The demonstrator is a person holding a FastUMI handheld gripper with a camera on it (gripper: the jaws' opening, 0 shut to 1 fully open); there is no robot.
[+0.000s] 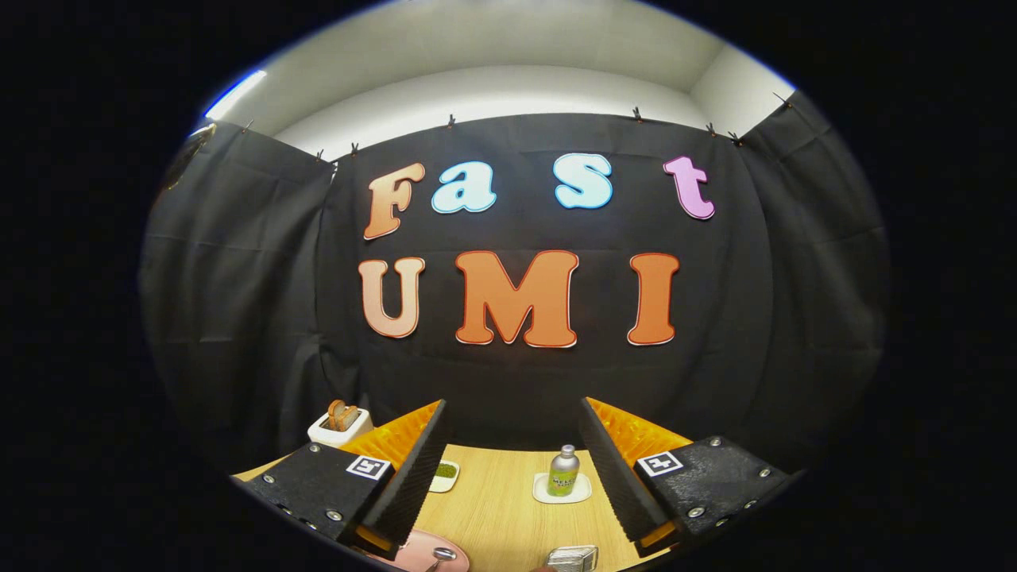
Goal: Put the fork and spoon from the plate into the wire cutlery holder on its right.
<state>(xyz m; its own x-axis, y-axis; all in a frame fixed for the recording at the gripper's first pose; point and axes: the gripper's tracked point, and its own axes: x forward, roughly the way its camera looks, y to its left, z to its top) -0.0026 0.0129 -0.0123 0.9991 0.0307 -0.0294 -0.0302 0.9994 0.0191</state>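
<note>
Gripper view: fingers [512, 469] spread open and empty, aimed high over the tabletop [500, 508]; spoon [442, 554] on plate [413, 552] sits below near left finger, holder [574, 558] to its right.

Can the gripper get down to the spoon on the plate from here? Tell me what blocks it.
Probably yes. The gripper is open and holds nothing. The spoon lies on the pink plate, low between the fingers, with bare table ahead. Nothing stands over it; the wire cutlery holder sits apart to its right.
</note>
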